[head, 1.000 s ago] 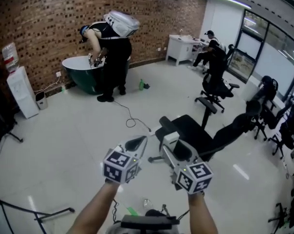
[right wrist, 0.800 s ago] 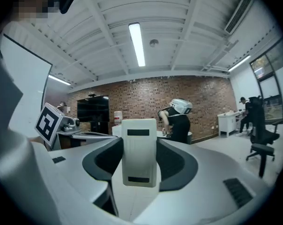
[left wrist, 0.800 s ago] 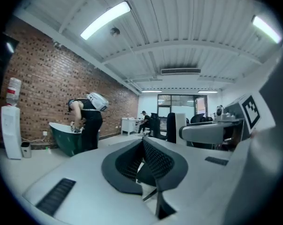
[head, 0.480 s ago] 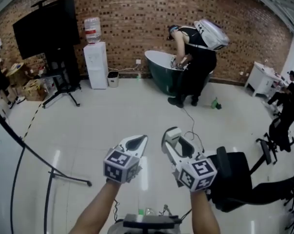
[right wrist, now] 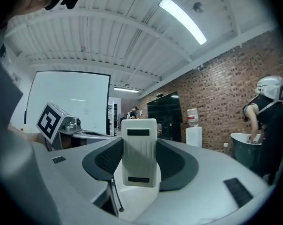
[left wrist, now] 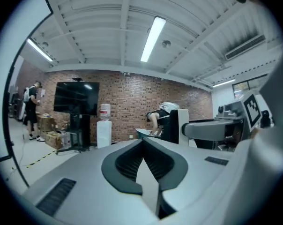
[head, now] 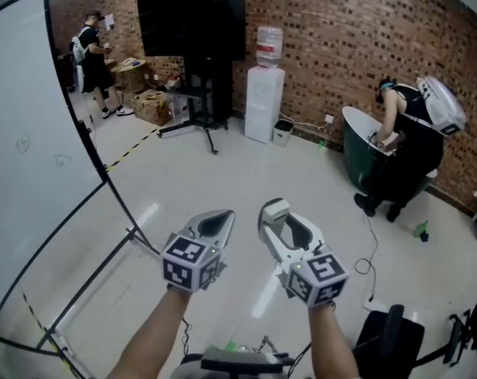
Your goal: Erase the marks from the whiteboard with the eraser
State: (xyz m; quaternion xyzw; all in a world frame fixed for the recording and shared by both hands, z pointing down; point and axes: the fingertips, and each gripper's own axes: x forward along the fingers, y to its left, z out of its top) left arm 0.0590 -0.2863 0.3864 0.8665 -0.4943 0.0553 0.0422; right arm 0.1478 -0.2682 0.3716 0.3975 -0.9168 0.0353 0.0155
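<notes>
While the left gripper (head: 216,219) and right gripper (head: 276,212) hover side by side above the glossy white floor (head: 223,164) in the head view, the large white whiteboard (head: 25,93) with faint marks (head: 61,161) stands well apart at left. The left gripper view shows jaws clenched together, empty. The right gripper view shows a white ribbed rectangular eraser (right wrist: 140,151) grasped upright between that gripper's jaws.

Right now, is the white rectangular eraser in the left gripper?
No, the right gripper clamps the eraser; the left gripper is shut, empty.
</notes>
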